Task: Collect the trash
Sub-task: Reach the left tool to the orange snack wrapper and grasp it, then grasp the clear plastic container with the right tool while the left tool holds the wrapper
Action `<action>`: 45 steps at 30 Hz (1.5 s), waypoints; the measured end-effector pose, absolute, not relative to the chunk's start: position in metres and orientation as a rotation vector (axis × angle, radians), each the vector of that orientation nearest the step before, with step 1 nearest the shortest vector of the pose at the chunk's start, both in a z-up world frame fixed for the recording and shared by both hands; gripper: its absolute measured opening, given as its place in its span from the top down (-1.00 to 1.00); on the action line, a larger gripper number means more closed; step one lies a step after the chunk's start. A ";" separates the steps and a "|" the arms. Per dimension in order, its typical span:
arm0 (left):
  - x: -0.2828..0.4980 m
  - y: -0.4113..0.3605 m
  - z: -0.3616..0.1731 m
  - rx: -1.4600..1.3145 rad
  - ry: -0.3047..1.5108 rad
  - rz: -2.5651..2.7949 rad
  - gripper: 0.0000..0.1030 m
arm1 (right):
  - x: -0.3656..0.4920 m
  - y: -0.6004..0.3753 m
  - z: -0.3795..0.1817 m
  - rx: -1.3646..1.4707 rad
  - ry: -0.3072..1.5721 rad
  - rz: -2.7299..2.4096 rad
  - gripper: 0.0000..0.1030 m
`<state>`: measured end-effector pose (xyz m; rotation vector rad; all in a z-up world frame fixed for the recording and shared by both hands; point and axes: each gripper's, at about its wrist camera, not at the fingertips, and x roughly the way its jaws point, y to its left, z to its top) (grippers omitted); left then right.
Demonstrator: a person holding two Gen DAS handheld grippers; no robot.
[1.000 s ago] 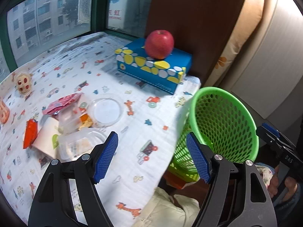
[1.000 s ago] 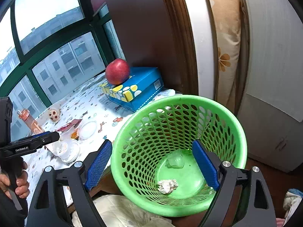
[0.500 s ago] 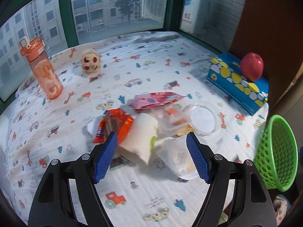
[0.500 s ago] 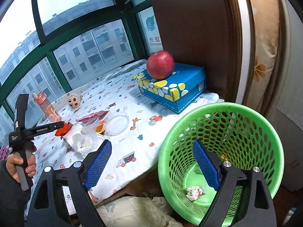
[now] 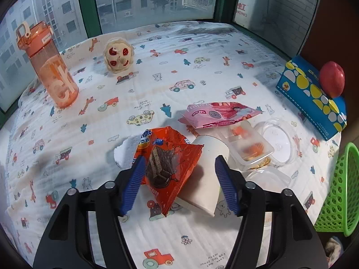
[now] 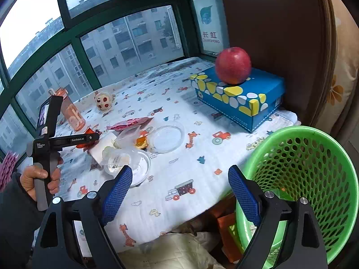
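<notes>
Left wrist view is looking down on the bench (image 5: 202, 51), draped in a quilted white cloth printed with cartoon cars, and the left claw (image 5: 177, 179) is hanging over the trash pile with its ribbed blue pads around the crinkly orange wafer wrapper (image 5: 167, 163); the jaws have just been closing, the left pad at the wrapper's edge, a firm pinch not clear yet. Beside the wrapper a white paper cup (image 5: 206, 174) is lying on its side, with clear plastic tubs (image 5: 249, 145) holding orange scraps and a glossy pink packet (image 5: 217, 113) behind. A second ago this view was facing the green mesh basket (image 6: 298, 168); now that basket is sitting at the bench's right edge, its inside mostly hidden. Right claw (image 6: 177, 190) is spread wide, gripping nothing.
</notes>
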<state>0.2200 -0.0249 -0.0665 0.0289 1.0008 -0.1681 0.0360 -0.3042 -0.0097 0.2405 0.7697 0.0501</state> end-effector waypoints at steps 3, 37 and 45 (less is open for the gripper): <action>0.221 -0.018 -0.068 0.004 1.002 -0.178 0.23 | 0.047 -0.289 -0.011 0.231 0.782 0.093 -0.64; 0.184 0.048 -0.015 -0.132 0.868 -0.226 0.72 | 0.173 -0.179 -0.087 0.145 0.969 0.297 -0.72; 0.181 0.045 -0.017 -0.142 0.876 -0.234 0.72 | 0.170 -0.184 -0.083 0.180 0.958 0.298 -0.44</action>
